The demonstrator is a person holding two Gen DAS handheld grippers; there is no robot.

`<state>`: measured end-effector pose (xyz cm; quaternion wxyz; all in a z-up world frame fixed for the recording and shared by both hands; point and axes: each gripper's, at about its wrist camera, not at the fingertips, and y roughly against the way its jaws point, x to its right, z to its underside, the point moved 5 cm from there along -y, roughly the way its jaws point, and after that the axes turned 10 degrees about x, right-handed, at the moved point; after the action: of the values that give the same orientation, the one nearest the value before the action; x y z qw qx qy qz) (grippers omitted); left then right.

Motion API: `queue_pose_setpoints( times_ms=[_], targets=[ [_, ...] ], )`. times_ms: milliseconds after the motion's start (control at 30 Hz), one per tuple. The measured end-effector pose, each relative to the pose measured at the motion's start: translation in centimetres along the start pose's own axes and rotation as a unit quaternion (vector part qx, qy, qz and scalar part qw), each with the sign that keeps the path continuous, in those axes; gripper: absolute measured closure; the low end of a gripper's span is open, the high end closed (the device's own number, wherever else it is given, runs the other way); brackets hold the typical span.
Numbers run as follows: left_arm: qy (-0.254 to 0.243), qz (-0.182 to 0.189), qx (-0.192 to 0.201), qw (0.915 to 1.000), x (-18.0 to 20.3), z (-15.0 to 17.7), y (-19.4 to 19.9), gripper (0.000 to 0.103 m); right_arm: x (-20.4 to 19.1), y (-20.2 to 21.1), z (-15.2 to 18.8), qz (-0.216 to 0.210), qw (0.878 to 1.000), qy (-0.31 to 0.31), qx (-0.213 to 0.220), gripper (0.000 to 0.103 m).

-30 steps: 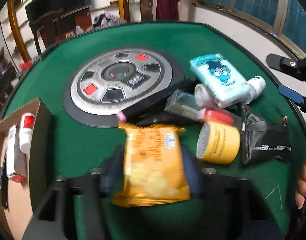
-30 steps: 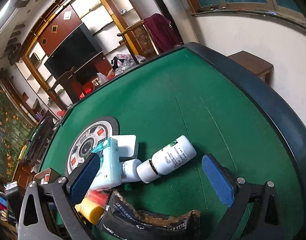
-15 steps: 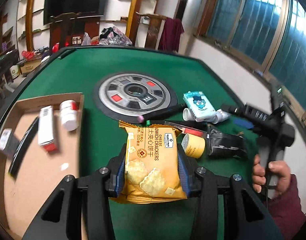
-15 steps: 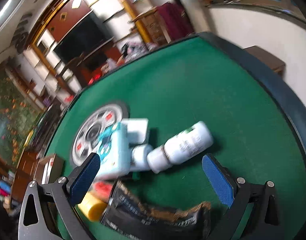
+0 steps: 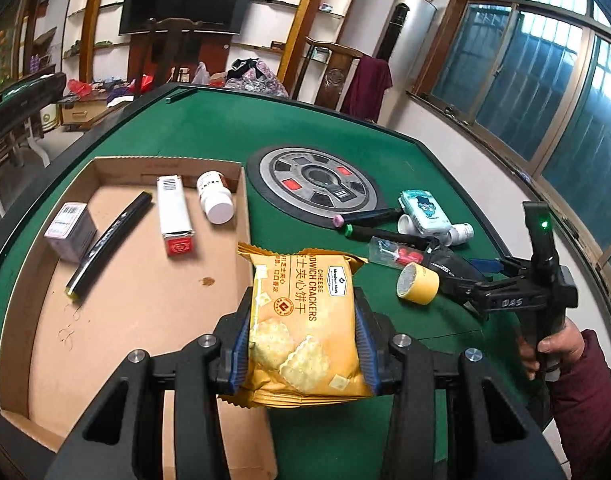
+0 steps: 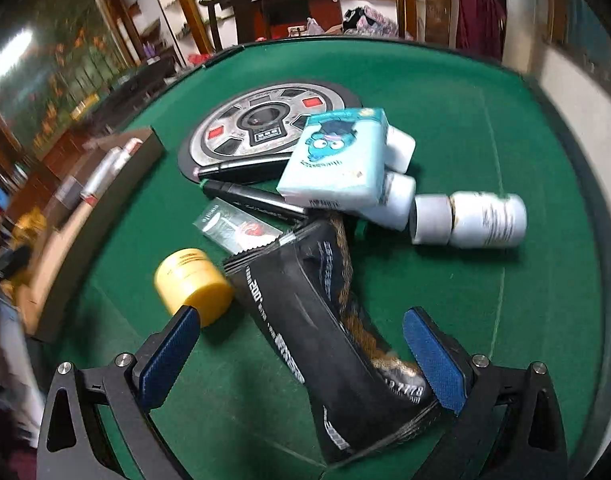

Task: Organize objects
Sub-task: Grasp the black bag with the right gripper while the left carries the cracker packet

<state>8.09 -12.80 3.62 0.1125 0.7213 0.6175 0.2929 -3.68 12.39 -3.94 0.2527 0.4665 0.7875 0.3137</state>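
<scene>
Transfer step underway: left gripper (image 5: 303,344) clamps cracker packet (image 5: 303,322); next, release into cardboard box (image 5: 117,300) at nine o'clock; right gripper (image 6: 301,352) gapes empty.

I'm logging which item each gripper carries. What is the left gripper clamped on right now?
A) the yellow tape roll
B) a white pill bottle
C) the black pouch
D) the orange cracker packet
D: the left gripper has both pads pressed against the sides of the orange cracker packet, lifted beside the cardboard box.
</scene>
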Motion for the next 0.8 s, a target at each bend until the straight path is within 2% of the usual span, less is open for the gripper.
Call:
queue_pose_setpoints(
  times_ms=[100, 133, 167, 267, 433, 567, 800],
  targets=[
    [0.001, -0.004, 0.003, 1.0000, -0.4, 0.1, 0.5, 0.060, -0.7, -0.3, 0.2, 0.035, 0.999, 0.032, 0.000, 0.006],
    [0.001, -0.006, 0.005, 1.0000, -0.6, 0.1, 0.7, 0.060, -0.9, -0.4, 0.4, 0.045, 0.998, 0.040, -0.003, 0.018],
    [0.002, -0.007, 0.006, 1.0000, -0.8, 0.1, 0.9, 0.060, -0.9, -0.5, 0.4, 0.051, 0.998, 0.045, -0.007, 0.036],
    [0.009, -0.008, 0.013, 0.9999, -1.5, 0.0, 1.5, 0.060, -0.4, -0.5, 0.6, 0.072, 0.997, 0.036, -0.012, 0.056],
    [0.027, -0.009, 0.021, 0.9994, -3.0, -0.2, 2.7, 0.060, 0.7, 1.7, 0.3, 0.047, 0.998, -0.030, 0.020, 0.059],
    [0.041, -0.027, 0.027, 0.9984, -4.9, -0.2, 3.8, 0.060, 0.9, 3.9, -0.3, 0.016, 0.996, -0.076, 0.041, 0.059],
    [0.073, -0.069, 0.036, 0.9943, -9.2, 0.4, 6.1, 0.060, -3.4, 6.3, -2.7, -0.049, 0.993, -0.082, 0.068, 0.059]
  ],
)
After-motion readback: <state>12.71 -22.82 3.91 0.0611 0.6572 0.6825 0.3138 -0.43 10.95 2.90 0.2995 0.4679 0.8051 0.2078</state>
